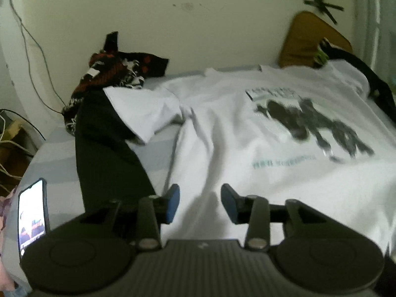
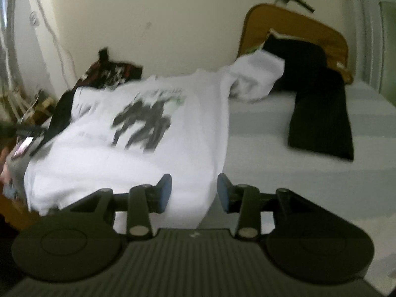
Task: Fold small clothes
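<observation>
A white T-shirt [image 1: 247,128] with a dark print lies spread on the bed; it also shows in the right wrist view [image 2: 128,133]. My left gripper [image 1: 200,203] is open and empty over the shirt's near hem, left of the print. My right gripper [image 2: 194,193] is open and empty at the shirt's near right corner, with the shirt's edge between the blue pads [image 2: 165,193]. One sleeve [image 1: 141,111] lies flat at the left; the other sleeve [image 2: 257,76] is bunched at the far right.
A black garment [image 1: 106,153] lies left of the shirt, with a red-black patterned one [image 1: 116,74] behind it. A phone [image 1: 32,217] with a lit screen lies at the bed's left edge. Another black garment [image 2: 319,109] lies at the right. A brown headboard [image 2: 292,32] stands against the wall.
</observation>
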`<move>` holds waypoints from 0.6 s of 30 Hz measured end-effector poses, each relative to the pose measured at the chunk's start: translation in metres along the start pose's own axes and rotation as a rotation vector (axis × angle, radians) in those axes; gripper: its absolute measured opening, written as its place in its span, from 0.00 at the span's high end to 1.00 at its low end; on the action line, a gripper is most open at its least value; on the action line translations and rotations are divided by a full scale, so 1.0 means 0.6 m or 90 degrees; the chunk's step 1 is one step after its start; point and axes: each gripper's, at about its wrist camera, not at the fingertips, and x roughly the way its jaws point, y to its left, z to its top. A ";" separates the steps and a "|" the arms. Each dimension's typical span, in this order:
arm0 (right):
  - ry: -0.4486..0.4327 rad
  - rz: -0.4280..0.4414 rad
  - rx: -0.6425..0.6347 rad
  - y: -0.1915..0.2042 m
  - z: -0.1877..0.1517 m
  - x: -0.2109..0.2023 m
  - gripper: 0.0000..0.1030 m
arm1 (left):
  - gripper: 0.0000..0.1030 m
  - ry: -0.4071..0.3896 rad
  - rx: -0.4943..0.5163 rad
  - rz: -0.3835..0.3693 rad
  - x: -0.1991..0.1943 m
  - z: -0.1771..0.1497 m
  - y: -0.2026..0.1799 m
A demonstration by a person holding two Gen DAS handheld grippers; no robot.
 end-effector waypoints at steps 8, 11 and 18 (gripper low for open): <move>0.091 0.128 0.140 -0.061 -0.075 -0.058 0.37 | 0.39 0.063 -0.126 -0.100 -0.072 -0.111 0.121; 0.112 0.153 0.198 -0.085 -0.086 -0.044 0.35 | 0.36 0.091 -0.193 -0.168 -0.073 -0.155 0.146; 0.153 0.217 0.257 -0.110 -0.100 0.019 0.26 | 0.17 0.084 -0.269 -0.250 -0.018 -0.205 0.133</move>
